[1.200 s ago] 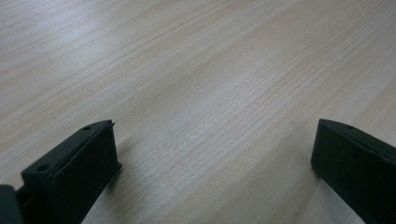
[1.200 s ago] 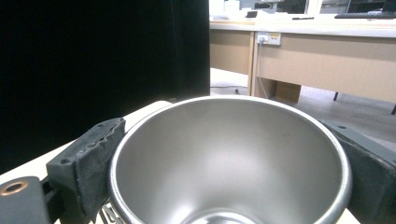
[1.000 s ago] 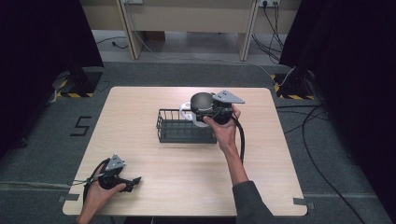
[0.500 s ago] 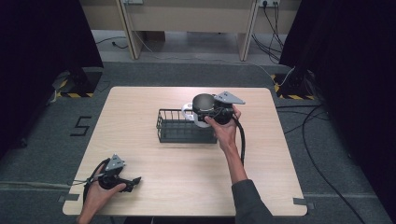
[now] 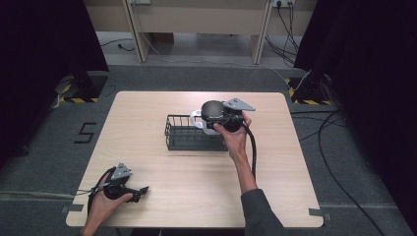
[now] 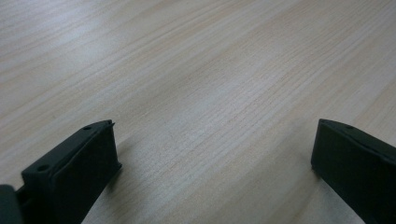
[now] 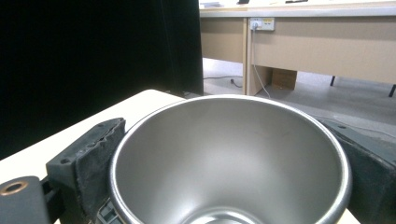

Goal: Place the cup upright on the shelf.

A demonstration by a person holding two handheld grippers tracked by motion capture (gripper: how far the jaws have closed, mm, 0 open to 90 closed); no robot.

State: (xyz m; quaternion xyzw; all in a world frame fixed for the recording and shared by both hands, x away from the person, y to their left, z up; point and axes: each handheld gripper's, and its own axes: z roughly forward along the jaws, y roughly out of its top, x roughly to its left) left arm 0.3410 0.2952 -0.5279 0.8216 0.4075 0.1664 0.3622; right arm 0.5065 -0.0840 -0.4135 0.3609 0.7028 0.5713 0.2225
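Just right of the desk's point(image 5: 147, 113) centre, the right hand-held gripper point(image 5: 216, 118) sits at the right end of a black wire basket point(image 5: 189, 135), with the person's right hand point(image 5: 233, 137) wrapped around it from about five o'clock. Its jaws are clamped on a metal cup point(image 7: 229, 158): in the right gripper view the cup's round, shiny rim presses against the black pad on either side, the open mouth facing the camera. From the high view the cup point(image 5: 205, 119) shows as a pale shape at the basket's right end, at about nine o'clock from the gripper body; whether it already rests inside the basket or hangs just above it is hard to tell from that angle. A black cable point(image 5: 253, 147) trails from this gripper down along the forearm toward six o'clock.

At the desk's seven o'clock corner, well apart from the basket, the left hand-held gripper point(image 5: 140, 191) lies low over the wood in the person's left hand point(image 5: 105, 199), pointing toward three o'clock. Its jaws stand wide apart, with bare wood grain between them in the left gripper view.
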